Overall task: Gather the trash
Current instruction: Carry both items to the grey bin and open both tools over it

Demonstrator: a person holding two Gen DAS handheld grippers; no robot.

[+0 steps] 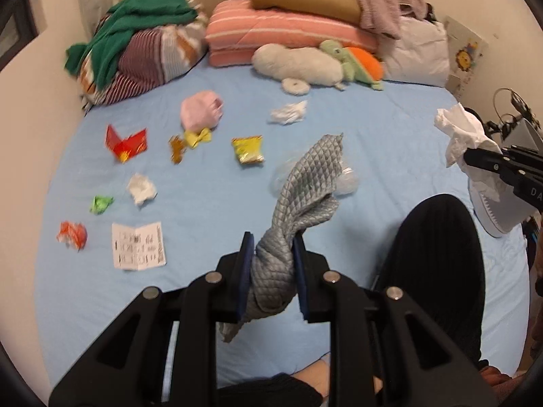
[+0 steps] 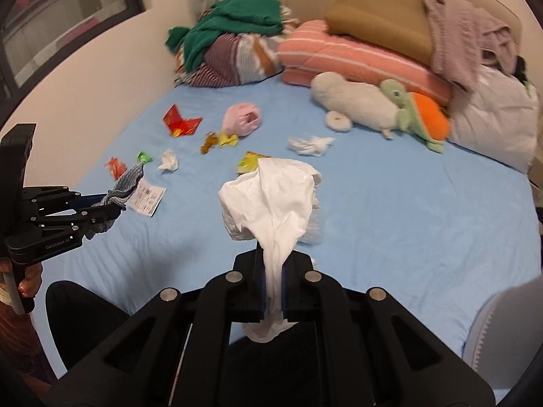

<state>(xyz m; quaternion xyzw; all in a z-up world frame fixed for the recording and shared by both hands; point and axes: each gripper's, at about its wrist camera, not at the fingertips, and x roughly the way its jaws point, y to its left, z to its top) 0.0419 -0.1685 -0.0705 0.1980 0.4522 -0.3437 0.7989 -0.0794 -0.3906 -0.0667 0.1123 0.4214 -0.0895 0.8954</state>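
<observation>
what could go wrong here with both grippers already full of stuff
The left gripper pinches only the bunched end of the grey quilted cloth, and the right gripper only a narrow neck of the white tissue; either could slip out. With both shut, the scattered wrappers, like the yellow packet, can't be grabbed.

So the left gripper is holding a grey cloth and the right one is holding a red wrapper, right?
Not quite. The left gripper does hold the grey cloth, but the right gripper holds a white tissue, as the right wrist view shows.

Two tools (image 1: 273,264) (image 2: 273,283); two plush toys (image 1: 298,64); one receipt (image 1: 139,246).
</observation>
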